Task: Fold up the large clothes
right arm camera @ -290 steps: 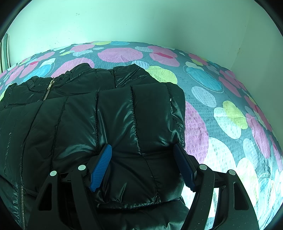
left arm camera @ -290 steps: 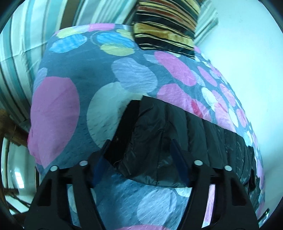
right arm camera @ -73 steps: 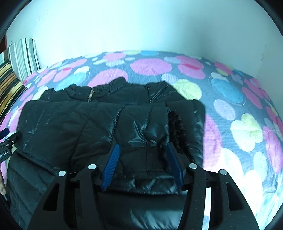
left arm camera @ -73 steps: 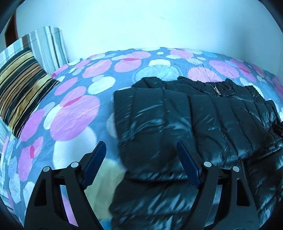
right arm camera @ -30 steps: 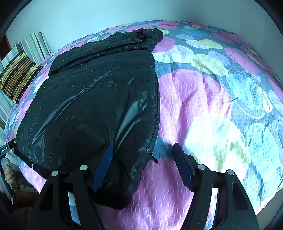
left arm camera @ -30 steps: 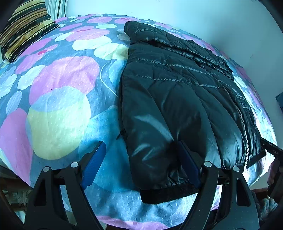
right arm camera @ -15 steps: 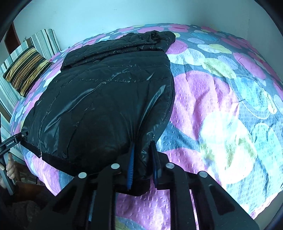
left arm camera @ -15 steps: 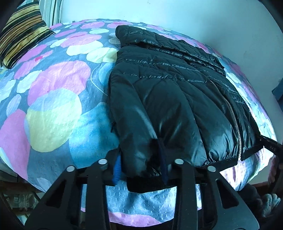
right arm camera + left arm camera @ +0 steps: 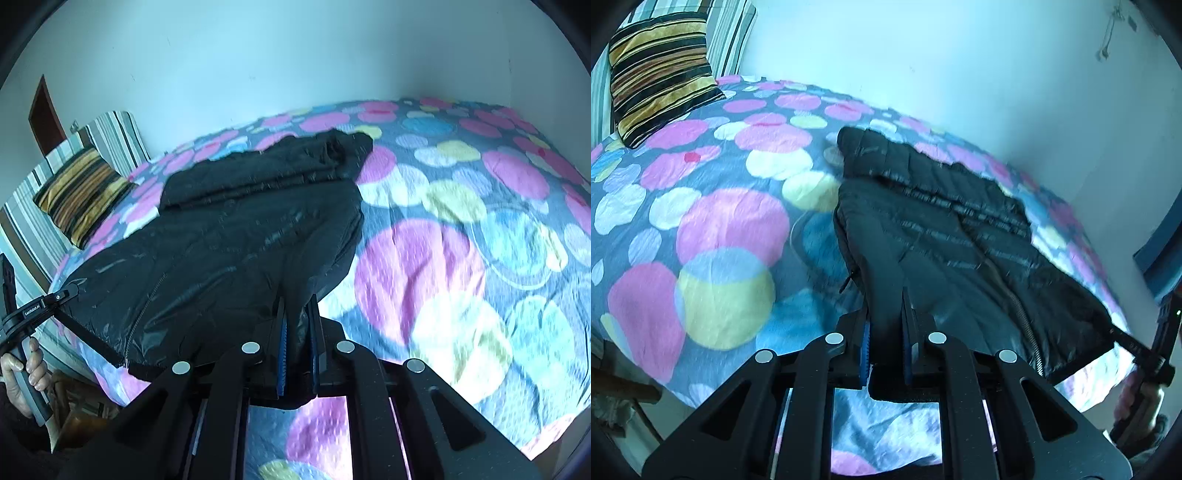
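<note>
A black quilted puffer jacket (image 9: 934,229) lies across the middle of both frames on a bedspread (image 9: 713,229) dotted with pink, yellow and blue circles. Its shiny shell is stitched in bands, a zipper runs down the front, and its collar end points toward the white wall at the top. The left gripper (image 9: 885,332) has just been closing and now pinches the near hem corner between its blue pads; the right gripper (image 9: 297,341) is pressed tight on the opposite hem corner. A striped cushion (image 9: 661,70) sits upper left.
</note>
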